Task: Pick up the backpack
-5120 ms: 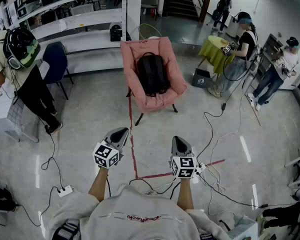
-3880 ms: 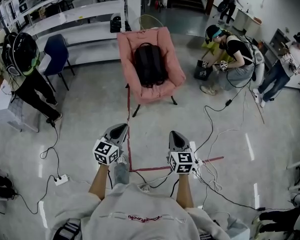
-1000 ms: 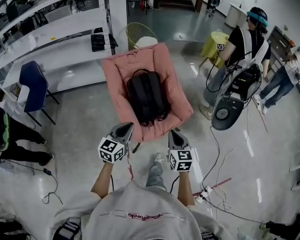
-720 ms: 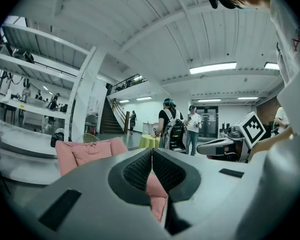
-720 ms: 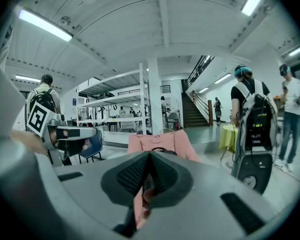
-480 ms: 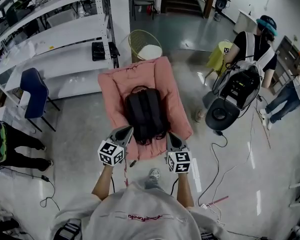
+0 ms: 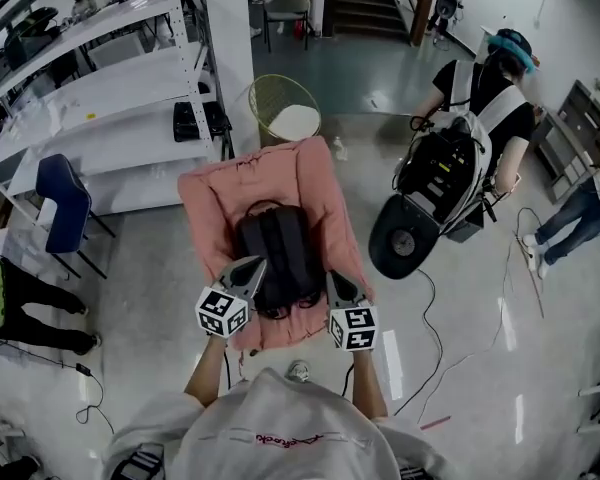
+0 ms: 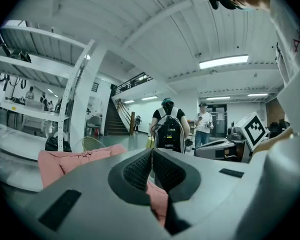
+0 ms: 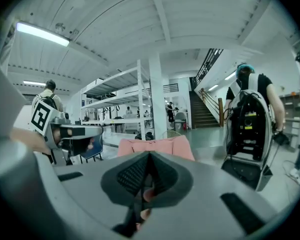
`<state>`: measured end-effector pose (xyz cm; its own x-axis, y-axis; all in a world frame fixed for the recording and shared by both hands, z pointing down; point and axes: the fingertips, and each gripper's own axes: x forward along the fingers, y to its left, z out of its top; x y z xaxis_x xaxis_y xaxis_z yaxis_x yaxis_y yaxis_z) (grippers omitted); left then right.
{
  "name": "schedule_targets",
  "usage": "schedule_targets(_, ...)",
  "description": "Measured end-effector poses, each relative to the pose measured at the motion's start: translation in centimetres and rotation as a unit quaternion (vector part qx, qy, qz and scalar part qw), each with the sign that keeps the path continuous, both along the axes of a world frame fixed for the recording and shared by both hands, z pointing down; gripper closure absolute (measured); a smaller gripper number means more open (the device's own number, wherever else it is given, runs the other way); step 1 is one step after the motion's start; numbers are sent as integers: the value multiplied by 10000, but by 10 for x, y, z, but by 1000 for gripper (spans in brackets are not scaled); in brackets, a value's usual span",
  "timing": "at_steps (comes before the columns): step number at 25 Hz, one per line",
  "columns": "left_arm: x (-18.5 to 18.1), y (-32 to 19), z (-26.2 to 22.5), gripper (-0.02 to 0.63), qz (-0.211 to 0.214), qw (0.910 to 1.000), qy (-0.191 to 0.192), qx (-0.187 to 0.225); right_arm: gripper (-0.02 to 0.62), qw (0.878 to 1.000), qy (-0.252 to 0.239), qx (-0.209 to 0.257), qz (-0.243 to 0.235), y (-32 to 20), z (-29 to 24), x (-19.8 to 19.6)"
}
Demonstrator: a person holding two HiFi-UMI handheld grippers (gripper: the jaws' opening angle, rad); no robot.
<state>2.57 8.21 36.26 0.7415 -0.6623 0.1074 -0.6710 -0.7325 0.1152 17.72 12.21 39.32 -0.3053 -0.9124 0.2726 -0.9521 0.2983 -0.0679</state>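
Head view: black backpack [image 7: 277, 253] lies lengthwise on the seat cushion of a pink chair [image 7: 280, 173], top end toward the backrest, straps trailing at the near end. The chair stands on a grey floor [image 7: 150, 268].

Left tool [image 7: 259, 261]: jaws pressed together, pads meeting, nothing between them. In the head view its tip overlaps the backpack's near left corner; cannot tell whether it touches. Its own view shows only pink cushion beyond the closed jaws.

Right tool [image 7: 333, 275]: jaws likewise fully together and empty. Its tip sits just beside the backpack's near right corner, over the cushion's front edge. Pink chair back visible past the jaws in the right gripper view.

The two tools are held side by side, one on each side of the backpack's near end, both pointing toward the chair.

Surroundings: a person [image 7: 485, 93] wearing a back-mounted rig stands to the right of the chair. A round yellow wire chair [image 7: 283, 108] sits behind it, white shelving [image 7: 90, 68] is at left, and a blue chair [image 7: 58, 183] stands near the shelving.
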Motion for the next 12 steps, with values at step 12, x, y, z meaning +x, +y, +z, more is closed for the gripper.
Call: schedule_targets(12,4,-36,27,592,9,9993,-115,-359,577,9994,-58,-323,-52,-39,25,5)
